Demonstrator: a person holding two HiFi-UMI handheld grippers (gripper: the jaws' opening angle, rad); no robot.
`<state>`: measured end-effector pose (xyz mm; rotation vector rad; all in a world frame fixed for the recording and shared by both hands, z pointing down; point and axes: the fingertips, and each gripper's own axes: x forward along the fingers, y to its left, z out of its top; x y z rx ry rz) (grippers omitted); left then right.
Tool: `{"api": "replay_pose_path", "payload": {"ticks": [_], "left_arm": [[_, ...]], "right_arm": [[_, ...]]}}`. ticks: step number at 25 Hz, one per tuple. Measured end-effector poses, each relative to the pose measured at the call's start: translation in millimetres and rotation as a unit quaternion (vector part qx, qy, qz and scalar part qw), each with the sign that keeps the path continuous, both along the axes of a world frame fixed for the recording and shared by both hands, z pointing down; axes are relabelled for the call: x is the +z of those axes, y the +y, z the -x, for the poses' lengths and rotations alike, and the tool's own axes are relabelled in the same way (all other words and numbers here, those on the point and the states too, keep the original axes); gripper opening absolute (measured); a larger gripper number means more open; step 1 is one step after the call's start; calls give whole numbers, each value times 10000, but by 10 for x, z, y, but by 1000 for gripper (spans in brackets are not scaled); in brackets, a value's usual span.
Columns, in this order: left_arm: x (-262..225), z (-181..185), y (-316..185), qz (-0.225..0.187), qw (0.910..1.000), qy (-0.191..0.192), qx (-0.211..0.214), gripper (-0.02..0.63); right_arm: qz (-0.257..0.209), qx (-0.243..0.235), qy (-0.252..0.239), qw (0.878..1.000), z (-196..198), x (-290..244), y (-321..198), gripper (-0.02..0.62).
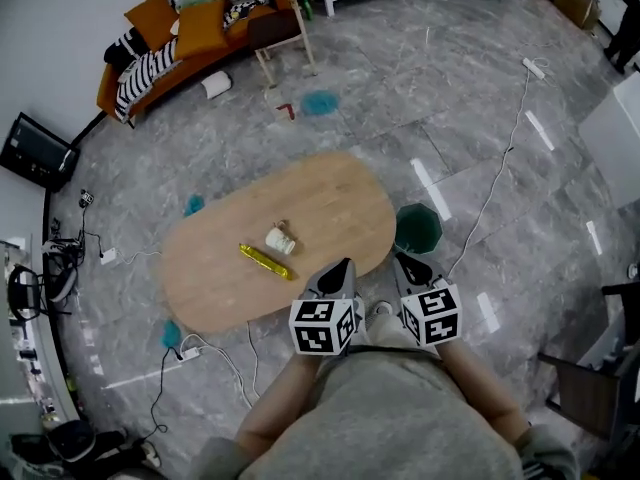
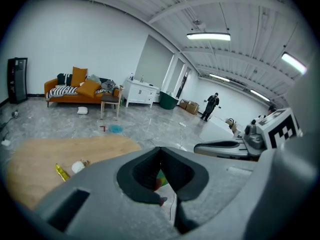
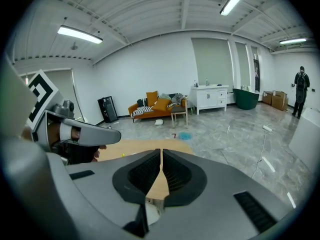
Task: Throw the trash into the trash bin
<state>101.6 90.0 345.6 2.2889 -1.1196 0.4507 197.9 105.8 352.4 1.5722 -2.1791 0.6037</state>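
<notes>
Jaws shut, left gripper point(image 1: 345, 266) and right gripper point(image 1: 406, 262) slope downward abreast.

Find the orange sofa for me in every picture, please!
Head view: the orange sofa is at the top left, against the curved wall.
Left gripper view: it sits at the far left, halfway up, along the white wall.
Right gripper view: it is near the centre, against the back wall.
Shared landmark: the oval wooden table, always nearer the camera than the sofa.
</notes>
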Motion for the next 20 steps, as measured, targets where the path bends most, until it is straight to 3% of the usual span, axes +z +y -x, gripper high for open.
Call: {"api": "replay_pose_path", "payload": {"ticks": [10,20], "left_arm": [[5,786,-123,111,9976,32,-679,9],[1,1525,-340,171,9967,-12,-798,9]], "right_arm": [[26,-512,31,9987,664,-67,-305,20],[103,-683,114,9975,1368,-102,-545,20]]}}
